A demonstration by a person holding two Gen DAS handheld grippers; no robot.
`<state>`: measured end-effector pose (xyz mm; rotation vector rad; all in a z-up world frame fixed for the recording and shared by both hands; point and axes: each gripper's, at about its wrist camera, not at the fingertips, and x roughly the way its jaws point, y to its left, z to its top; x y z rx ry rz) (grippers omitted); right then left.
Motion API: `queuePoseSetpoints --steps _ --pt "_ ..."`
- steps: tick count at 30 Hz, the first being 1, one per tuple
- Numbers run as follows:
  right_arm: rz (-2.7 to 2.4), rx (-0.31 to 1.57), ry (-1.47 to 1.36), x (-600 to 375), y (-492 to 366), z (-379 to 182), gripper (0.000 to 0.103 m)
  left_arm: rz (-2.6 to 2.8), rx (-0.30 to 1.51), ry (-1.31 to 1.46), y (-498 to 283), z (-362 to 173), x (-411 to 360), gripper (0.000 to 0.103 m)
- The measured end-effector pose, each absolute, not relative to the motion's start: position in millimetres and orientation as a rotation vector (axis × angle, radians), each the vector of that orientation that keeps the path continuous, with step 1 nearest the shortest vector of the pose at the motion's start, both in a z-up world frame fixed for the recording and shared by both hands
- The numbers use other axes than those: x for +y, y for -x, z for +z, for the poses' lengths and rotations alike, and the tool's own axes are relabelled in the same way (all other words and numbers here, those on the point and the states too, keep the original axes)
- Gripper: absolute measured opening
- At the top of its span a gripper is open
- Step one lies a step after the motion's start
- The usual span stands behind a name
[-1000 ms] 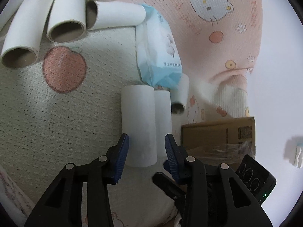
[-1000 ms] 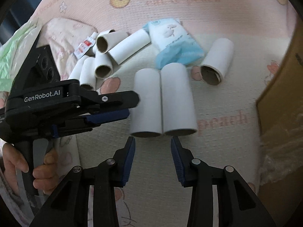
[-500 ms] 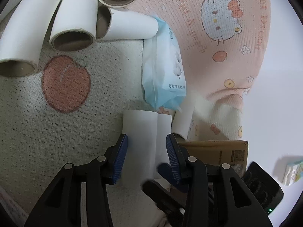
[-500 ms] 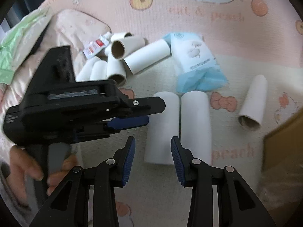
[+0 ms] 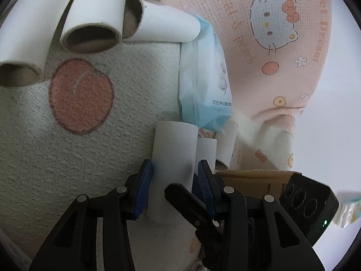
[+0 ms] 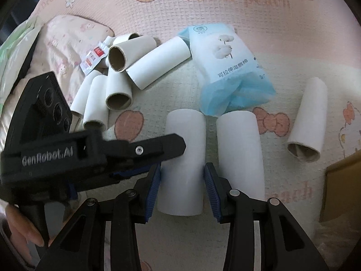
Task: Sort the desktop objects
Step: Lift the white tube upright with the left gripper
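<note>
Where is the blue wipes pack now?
In the right wrist view, the blue wipes pack lies right of the cardboard tube pile, just above two side-by-side tubes.

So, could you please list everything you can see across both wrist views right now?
Piled tubes: about six, white, upper left in the right wrist view.
Separate tubes: three, white; a side-by-side pair mid-blanket, one to the right.
Wipes pack: one, blue and white, just beyond the pair.
Sachet: one, red and white, by the pile.
Cardboard box: one, brown, right edge.
Blanket: one, pink and cream, cartoon prints, under everything.
Left gripper: black, blue pads, either side of the pair's left tube.
Right gripper: the same, around that same tube.
Hand: one, on the left gripper's handle.
</note>
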<state>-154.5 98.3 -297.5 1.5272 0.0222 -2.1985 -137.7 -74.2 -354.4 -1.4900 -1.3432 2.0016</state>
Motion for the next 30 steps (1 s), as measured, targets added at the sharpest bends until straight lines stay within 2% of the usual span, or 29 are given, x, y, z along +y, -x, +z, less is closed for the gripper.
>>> queuePoseSetpoints --steps 3,11,16,21,26,30 --pt "-2.196 -0.025 -1.537 101 158 -300 0.038 2.011 -1.342 1.494 137 -355 -74 0.038" --pt "-2.198 -0.024 -1.566 99 157 -299 0.038 1.981 -1.373 1.508 137 -357 -75 0.039" --pt "-2.206 -0.007 -1.567 97 157 -300 0.039 1.962 -1.399 1.517 139 -362 -75 0.046" --pt "-2.173 -0.074 -1.583 99 163 -309 0.041 1.936 -1.416 1.514 144 -366 -74 0.046" --pt "-2.175 -0.064 -1.555 97 162 -308 0.041 1.948 -1.396 1.499 143 -362 -74 0.047" --pt "-2.212 -0.077 -1.503 99 155 -293 0.041 1.984 -1.323 1.431 139 -339 -74 0.047"
